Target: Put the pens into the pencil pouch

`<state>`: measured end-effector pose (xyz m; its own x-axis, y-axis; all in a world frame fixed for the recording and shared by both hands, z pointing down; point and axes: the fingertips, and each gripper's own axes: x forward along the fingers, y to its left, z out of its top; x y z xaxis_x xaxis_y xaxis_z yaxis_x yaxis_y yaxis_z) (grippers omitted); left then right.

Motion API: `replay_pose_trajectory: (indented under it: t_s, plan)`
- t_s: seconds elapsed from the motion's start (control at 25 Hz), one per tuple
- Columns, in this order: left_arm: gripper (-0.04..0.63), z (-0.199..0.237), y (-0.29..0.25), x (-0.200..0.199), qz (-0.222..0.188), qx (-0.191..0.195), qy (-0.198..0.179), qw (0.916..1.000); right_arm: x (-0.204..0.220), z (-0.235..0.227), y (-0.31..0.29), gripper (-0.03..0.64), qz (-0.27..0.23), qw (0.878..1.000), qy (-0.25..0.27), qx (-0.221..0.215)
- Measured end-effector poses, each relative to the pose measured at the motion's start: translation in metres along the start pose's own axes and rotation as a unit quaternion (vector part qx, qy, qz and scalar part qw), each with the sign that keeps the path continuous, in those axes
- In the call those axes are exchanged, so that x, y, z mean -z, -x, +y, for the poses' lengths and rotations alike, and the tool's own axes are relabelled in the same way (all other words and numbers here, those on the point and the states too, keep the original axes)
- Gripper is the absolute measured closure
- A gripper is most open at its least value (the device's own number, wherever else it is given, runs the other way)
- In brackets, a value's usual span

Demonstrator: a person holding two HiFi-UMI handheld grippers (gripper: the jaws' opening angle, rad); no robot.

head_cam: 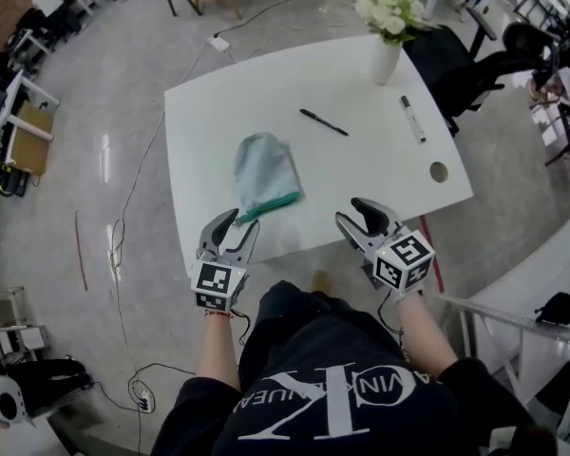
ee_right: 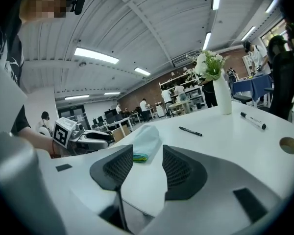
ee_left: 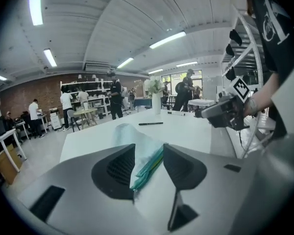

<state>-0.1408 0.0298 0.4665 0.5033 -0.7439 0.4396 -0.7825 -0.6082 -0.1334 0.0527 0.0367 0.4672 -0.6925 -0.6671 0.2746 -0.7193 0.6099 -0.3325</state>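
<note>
The person is standing at the near edge of the white table (head_cam: 209,112), holding both grippers out over it. The left gripper (head_cam: 239,224) is holding its fingers apart, gripping nothing. Along its own view, the teal zip end of the pencil pouch (head_cam: 263,172) is showing in the gap between the ribbed pads (ee_left: 118,169). The pads are not pressing on it, and from above the pouch seems to be lying just ahead of the tips. The right gripper (head_cam: 350,211) is also standing open and empty over the bare tabletop to the right of the pouch, with the pouch further off to its left.

The pale blue-grey pouch is lying flat near the front of the table, its zip edge turned towards the person. A black pen (head_cam: 323,122) is lying beyond it, towards the middle of the table and apart from the pouch. A white marker with a dark cap (head_cam: 412,119) is lying further right, near a white vase (head_cam: 385,61) of white flowers at the far edge. A round cable hole (head_cam: 439,171) is showing near the table's right corner.
</note>
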Motion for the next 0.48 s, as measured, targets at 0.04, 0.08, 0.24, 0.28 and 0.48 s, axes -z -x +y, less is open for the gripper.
replay_pose_trajectory:
  t_s: [0.04, 0.08, 0.24, 0.28, 0.48]
  plan:
    - [0.408, -0.001, -0.004, 0.003, 0.013, 0.004, -0.013, 0.9998, 0.002, -0.001, -0.001, 0.42, 0.003, 1.0, -0.002, 0.0]
    - [0.4, -0.001, -0.009, 0.006, 0.027, 0.007, -0.027, 0.9993, 0.004, -0.003, -0.002, 0.42, 0.006, 1.0, -0.004, 0.0]
    - [0.371, 0.0, -0.033, 0.017, 0.076, 0.029, -0.085, 0.993, 0.008, -0.012, -0.009, 0.42, 0.018, 1.0, -0.01, 0.0]
    - [0.362, 0.0, -0.039, 0.02, 0.088, 0.038, -0.101, 0.9902, 0.008, -0.014, -0.011, 0.42, 0.02, 1.0, -0.01, 0.001]
    - [0.356, 0.003, -0.067, 0.033, 0.149, 0.089, -0.199, 0.9645, 0.001, -0.029, -0.026, 0.42, 0.026, 1.0, -0.011, 0.01]
